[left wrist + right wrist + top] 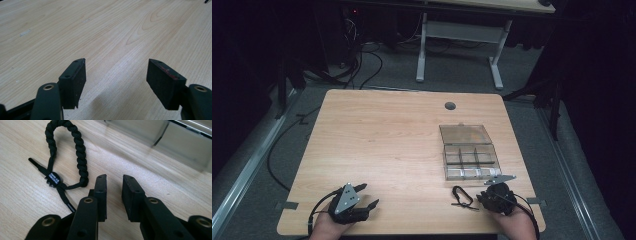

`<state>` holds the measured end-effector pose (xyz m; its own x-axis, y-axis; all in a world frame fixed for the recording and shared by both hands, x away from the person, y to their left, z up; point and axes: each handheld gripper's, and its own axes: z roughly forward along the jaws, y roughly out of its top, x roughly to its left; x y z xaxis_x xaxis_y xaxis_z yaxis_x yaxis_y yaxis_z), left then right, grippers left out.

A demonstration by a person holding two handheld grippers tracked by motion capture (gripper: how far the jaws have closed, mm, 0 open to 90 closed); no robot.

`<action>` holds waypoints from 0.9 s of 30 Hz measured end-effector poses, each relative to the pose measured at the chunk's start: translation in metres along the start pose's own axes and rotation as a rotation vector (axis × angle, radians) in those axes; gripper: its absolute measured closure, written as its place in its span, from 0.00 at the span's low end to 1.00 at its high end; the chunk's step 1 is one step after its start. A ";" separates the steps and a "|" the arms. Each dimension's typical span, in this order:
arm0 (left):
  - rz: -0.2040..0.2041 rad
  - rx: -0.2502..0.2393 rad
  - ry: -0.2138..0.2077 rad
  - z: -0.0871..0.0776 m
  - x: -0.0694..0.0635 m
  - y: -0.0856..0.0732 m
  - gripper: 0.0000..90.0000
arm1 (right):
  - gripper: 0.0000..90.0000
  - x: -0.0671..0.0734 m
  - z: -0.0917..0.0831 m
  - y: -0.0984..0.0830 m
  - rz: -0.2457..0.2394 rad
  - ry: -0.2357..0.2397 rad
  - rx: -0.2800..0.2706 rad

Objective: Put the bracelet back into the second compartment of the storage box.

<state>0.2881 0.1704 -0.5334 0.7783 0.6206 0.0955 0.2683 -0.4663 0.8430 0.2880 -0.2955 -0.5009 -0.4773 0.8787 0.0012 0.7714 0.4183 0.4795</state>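
- Wooden table (387, 145), landmark for everything: clear compartment box (471, 161) sits on its right half, lid (465, 134) flung open on the far side, compartments look empty from the high view.
- Black braided cord bracelet (462, 196) lies flat on the table just off the box's near edge, toward the person, slightly left of the box's near right corner.
- In the right gripper view the bracelet (66, 155) is a closed loop; long axis runs from the arched far end down to the toggle bead (53, 179) and loose tails nearest the jaws.
- Right gripper (495, 194) rests on the table right of the bracelet, near the box's near right corner; much the nearer hand.
- Key relation: from the right gripper (113, 181), the bracelet sits left of the jaw line, not between the jaws; the braid end just beside the left finger (100, 195), whether touching I can't tell.
- Right jaws narrowed to a slim gap, nothing in it, gripping nothing.
- Judgement: needs a leftward shift or twist to straddle the braid across its axis.
- Left gripper (357, 202) is at the table's near left, well apart from box and bracelet.
- Left gripper (116, 67) jaws are spread wide over bare wood, holding nothing.
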 end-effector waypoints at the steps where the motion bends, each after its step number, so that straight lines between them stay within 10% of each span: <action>1: 0.000 0.001 -0.001 0.000 0.000 0.000 0.36 | 0.83 0.000 0.000 0.001 -0.002 0.000 0.007; 27: 0.009 0.009 -0.004 0.000 -0.001 0.000 0.36 | 0.75 -0.002 -0.006 0.024 -0.041 0.054 0.200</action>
<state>0.2880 0.1696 -0.5335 0.7829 0.6140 0.1005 0.2669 -0.4773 0.8373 0.3045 -0.2889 -0.4840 -0.5276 0.8488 0.0348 0.8165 0.4954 0.2965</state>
